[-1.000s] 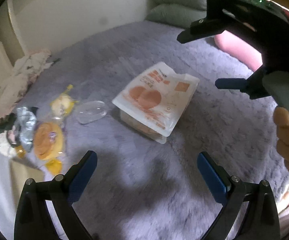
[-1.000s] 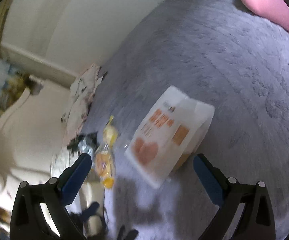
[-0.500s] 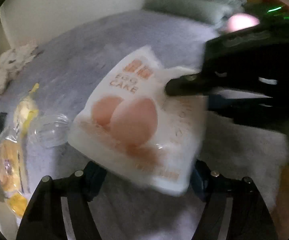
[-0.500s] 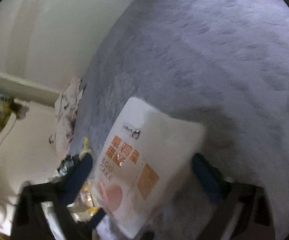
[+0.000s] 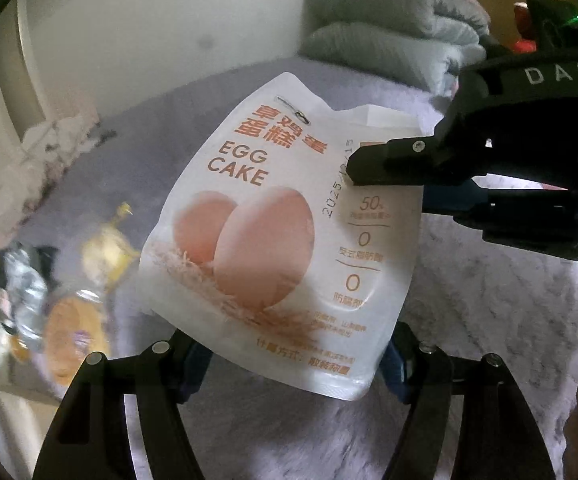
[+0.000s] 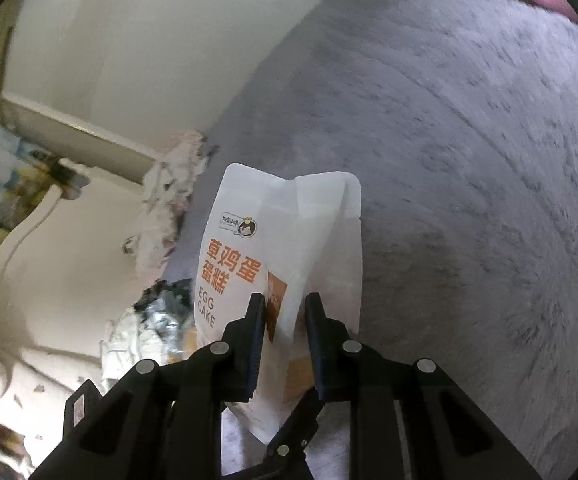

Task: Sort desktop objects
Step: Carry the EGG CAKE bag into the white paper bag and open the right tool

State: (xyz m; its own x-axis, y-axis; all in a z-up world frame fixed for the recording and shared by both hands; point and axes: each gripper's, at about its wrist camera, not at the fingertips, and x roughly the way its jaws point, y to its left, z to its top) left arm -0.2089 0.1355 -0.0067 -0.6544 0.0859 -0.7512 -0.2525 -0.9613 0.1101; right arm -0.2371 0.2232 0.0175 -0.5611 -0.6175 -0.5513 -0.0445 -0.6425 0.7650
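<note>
Blurred beyond reading: small wrappers (image 5: 69, 320) toward the bed's left edge. Hides the left claw (image 5: 293, 364) pads behind white egg cake pouch (image 5: 281, 240), lifted over the purple bed cover (image 6: 469, 160); jaws just closing, contact unclear. Pinches the pouch's side: right claw (image 6: 285, 320), pressed together. Shows printed eggs only from the left wrist.

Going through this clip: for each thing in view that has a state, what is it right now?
egg cake bag: top torn open, lifted off the bed, gripped at two places
right gripper: shut on the bag's side edge
left gripper: closed on the bag's bottom end, one finger at each side
clear plastic cup: lying on the blanket, blurred
grey blanket: folded, stacked by the wall
</note>
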